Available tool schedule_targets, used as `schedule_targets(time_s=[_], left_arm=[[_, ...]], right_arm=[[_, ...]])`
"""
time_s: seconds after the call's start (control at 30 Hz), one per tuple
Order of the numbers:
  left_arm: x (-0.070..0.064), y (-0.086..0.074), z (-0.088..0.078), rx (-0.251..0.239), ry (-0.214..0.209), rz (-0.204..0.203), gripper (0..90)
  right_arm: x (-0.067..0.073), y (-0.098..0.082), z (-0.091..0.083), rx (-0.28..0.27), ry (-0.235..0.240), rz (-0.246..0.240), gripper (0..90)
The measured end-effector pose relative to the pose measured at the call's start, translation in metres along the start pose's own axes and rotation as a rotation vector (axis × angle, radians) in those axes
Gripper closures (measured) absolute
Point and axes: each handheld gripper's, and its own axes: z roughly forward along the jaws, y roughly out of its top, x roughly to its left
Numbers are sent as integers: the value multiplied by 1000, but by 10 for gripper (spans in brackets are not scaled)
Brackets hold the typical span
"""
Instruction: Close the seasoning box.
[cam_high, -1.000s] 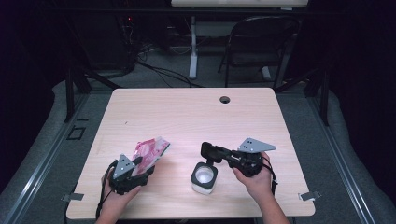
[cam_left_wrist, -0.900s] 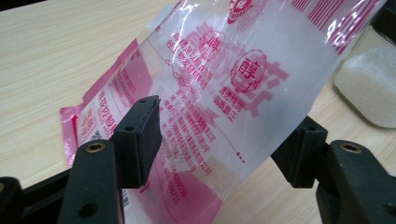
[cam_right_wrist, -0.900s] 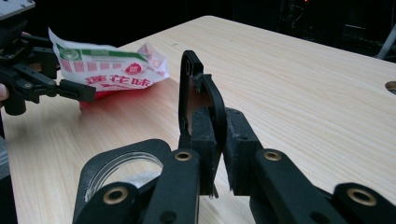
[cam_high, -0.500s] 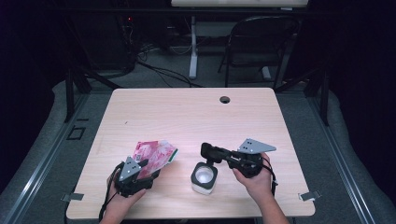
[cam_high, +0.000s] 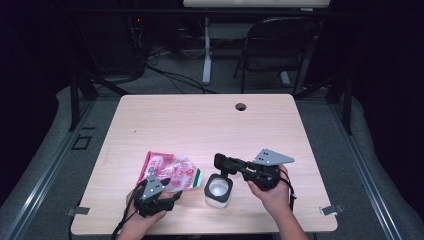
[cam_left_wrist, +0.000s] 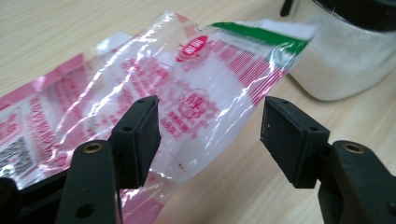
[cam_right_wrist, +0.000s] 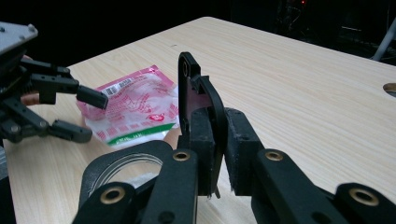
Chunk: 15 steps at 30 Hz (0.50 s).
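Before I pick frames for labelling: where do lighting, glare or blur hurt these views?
High view: the table is evenly lit, the room around it nearly black. Left gripper view: glare streaks the clear packet; the jar behind looks soft. Right gripper view: the lid held in the right gripper is dark against bright wood, and the background is black.

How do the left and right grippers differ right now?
Left gripper is open, its jaws either side of the plastic bag's edge; right gripper is shut on the black lid. The left one is at the bag, the right one over the white container. Both are hand-held.
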Motion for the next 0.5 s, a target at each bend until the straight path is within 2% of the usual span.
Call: schedule_targets(time_s=[0.07, 0.2, 0.33, 0.5], left_arm=[[-4, 1, 2, 9, -11, 14, 376], [-7, 1, 3, 2, -23, 10, 375], [-8, 5, -1, -8, -17, 22, 375], [-8, 9, -5, -29, -24, 15, 375]], right_arm=[[0, 0, 0, 0, 3, 0, 827], [0, 0, 0, -1, 4, -1, 828], [0, 0, 0, -2, 4, -4, 830], [0, 0, -1, 2, 4, -10, 831]])
